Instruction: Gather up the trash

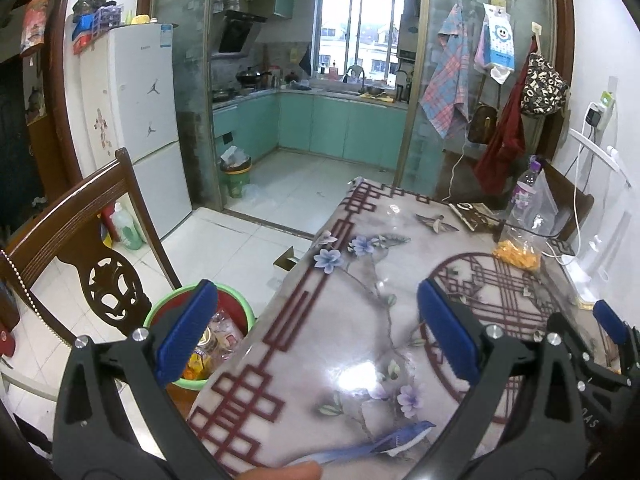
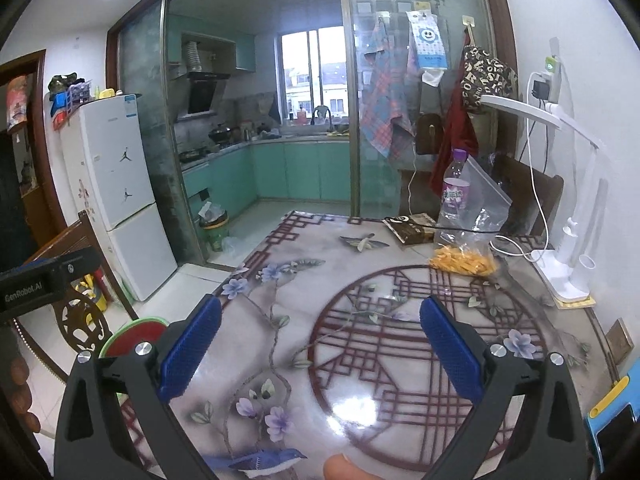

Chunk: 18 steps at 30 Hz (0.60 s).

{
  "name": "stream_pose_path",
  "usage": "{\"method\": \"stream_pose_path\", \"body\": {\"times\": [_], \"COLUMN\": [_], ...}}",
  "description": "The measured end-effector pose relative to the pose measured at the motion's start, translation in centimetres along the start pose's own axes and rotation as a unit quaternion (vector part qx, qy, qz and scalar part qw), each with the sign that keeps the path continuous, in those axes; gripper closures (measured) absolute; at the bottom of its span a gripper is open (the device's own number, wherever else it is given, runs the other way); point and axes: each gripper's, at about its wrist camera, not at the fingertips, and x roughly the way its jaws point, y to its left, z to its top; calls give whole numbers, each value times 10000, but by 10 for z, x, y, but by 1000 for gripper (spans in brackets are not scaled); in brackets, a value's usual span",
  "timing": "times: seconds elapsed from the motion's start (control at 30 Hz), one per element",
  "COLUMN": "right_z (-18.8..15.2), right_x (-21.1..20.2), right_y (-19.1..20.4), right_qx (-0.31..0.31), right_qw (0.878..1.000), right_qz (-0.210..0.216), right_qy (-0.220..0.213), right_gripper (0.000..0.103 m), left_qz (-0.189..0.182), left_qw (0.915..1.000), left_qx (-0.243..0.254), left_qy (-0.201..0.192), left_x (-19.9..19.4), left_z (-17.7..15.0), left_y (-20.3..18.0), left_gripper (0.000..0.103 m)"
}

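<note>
- Over the flowered table (image 2: 360, 380), both grippers hang above the glossy cover, and neither one is carrying anything
- Left gripper (image 1: 316, 332): jaws wide apart, nothing between them, pointing across the table's left edge in the lower half of its own view
- Right gripper (image 2: 320, 344): jaws equally spread and empty, aimed over the round lattice print at centre frame
- Trash candidates sit at the far right of the table, upper right in both views: a clear zip bag (image 2: 472, 216) with orange snack pieces (image 2: 462, 262) pooled at the bottom, a plastic bottle (image 2: 454, 196) with a purple cap standing just behind it, and a dark flat wrapper (image 2: 410, 228) lying just left of the bottle
- Bag looks feather-light, limp and slick; I'd pinch the empty upper film, well above the snacks, so the contents hang below rather than get crushed or spill
- Bottle looks thin-walled and nearly empty, so light and easy to tip; the label band mid-body seems the safest place to close on, gently, since it will dent and could squirt out sideways
- Wrapper lies flat on a slippery surface, so a raised or curled edge is the likely way in; whether one exists is too small to tell
- Green-rimmed bin (image 1: 200, 344) stands on the floor just off the table's left edge, lower left of the left view, already holding packets, beside the carved chair (image 1: 100, 248)
- Cables and a white lamp (image 2: 568, 240) crowd the right side, a snag risk on the reach
</note>
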Motion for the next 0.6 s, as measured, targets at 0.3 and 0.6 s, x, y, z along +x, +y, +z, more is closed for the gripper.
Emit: {"method": "stream_pose_path", "body": {"times": [0.3,0.6], "right_z": [-2,2], "right_x": [11,12], "right_y": [-13,-15], "right_qx": [176,21], "right_qw": [9997,9999], "right_qz": [-16,-17], "right_qy": [146,104], "right_gripper": [7,7], "left_qz": [-39,-75], "left_qw": [9999,9999], "left_qx": [-129,-118], "left_qy": [96,95], "left_x": [8,7], "left_z": [-2,0], "left_y": [-1,-4], "left_gripper": [5,5]}}
